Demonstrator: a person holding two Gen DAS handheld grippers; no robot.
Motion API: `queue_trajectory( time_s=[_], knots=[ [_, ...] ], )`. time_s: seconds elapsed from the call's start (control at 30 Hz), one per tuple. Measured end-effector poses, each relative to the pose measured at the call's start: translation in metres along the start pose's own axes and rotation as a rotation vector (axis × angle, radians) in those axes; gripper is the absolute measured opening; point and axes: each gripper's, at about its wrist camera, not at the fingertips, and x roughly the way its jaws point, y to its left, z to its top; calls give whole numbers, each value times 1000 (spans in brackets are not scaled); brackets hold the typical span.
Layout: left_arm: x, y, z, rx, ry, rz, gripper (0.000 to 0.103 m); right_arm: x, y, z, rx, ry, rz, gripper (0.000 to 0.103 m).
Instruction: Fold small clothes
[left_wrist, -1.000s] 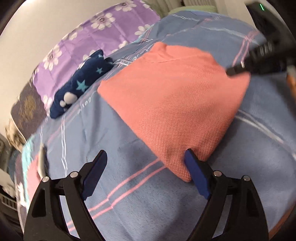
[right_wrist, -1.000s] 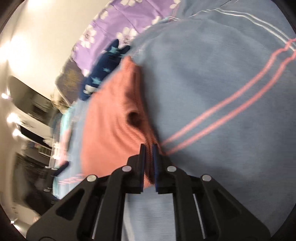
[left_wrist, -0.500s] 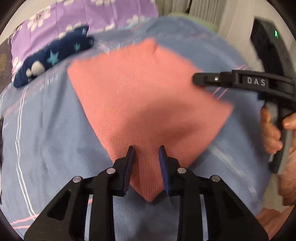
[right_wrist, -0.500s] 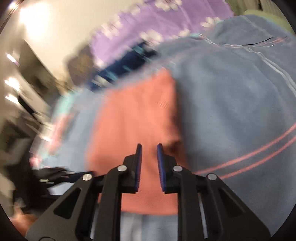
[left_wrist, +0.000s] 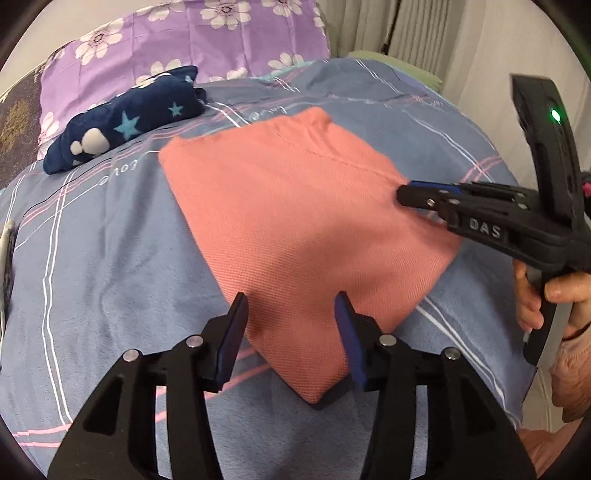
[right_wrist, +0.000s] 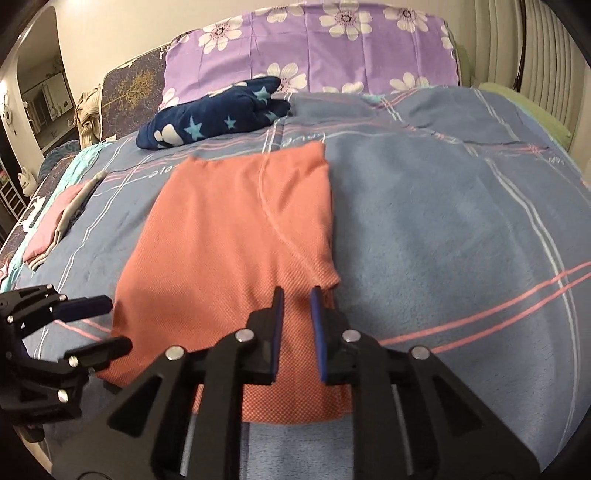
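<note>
A folded salmon-orange garment (left_wrist: 303, 221) lies flat on the blue plaid blanket (left_wrist: 110, 258); it also shows in the right wrist view (right_wrist: 229, 243). My left gripper (left_wrist: 291, 314) is open and empty, its jaws straddling the garment's near corner just above the cloth. My right gripper (right_wrist: 297, 306) hovers over the garment's near right edge with a narrow gap between its jaws and nothing held. The right gripper also shows in the left wrist view (left_wrist: 410, 192) at the garment's right edge. The left gripper shows at the left of the right wrist view (right_wrist: 99, 325).
A navy star-patterned bundle (right_wrist: 214, 114) lies beyond the garment, against a purple flowered pillow (right_wrist: 314, 44). A pink folded pile (right_wrist: 55, 221) sits at the blanket's left side. A curtain (right_wrist: 517, 55) and the bed's edge are to the right.
Both grippers were shut on the garment's near edge and have let it go. The left gripper opened wide, the right opened slightly. The garment now lies flat and both views have pulled back.
</note>
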Motion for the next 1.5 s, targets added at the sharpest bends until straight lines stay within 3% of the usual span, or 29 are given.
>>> queue_trajectory(
  time_s=[0.07, 0.4, 0.47, 0.6, 0.67, 0.8, 0.97, 1.2, 1.37, 1.5],
  knots=[
    [0, 10, 3, -36, -8, 5, 57, -5, 1, 2, -10, -14, -5, 21],
    [21, 60, 24, -223, -16, -21, 63, -7, 1, 15, -45, -29, -40, 27],
    [27, 67, 28, -247, -10, -36, 66, -5, -1, 19, -51, -31, -41, 39],
    [35, 75, 30, -276, -9, -46, 75, 5, -11, 25, -42, -2, -80, 46],
    [39, 78, 29, -289, -7, -62, 77, 8, -12, 24, -45, 7, -78, 56],
    [47, 89, 26, -341, 9, -130, 83, 18, -19, 28, -24, 29, 9, 66],
    [49, 87, 28, -318, 22, -141, 84, 45, -40, 35, 89, 117, 143, 63],
    [59, 81, 41, -312, 21, -198, 84, 68, -39, 42, 120, 157, 292, 57],
    [75, 76, 55, -297, 31, -202, 70, 95, -44, 59, 162, 198, 416, 53],
    [83, 81, 67, -330, 46, -204, 58, 114, -43, 73, 177, 217, 454, 49]
  ],
)
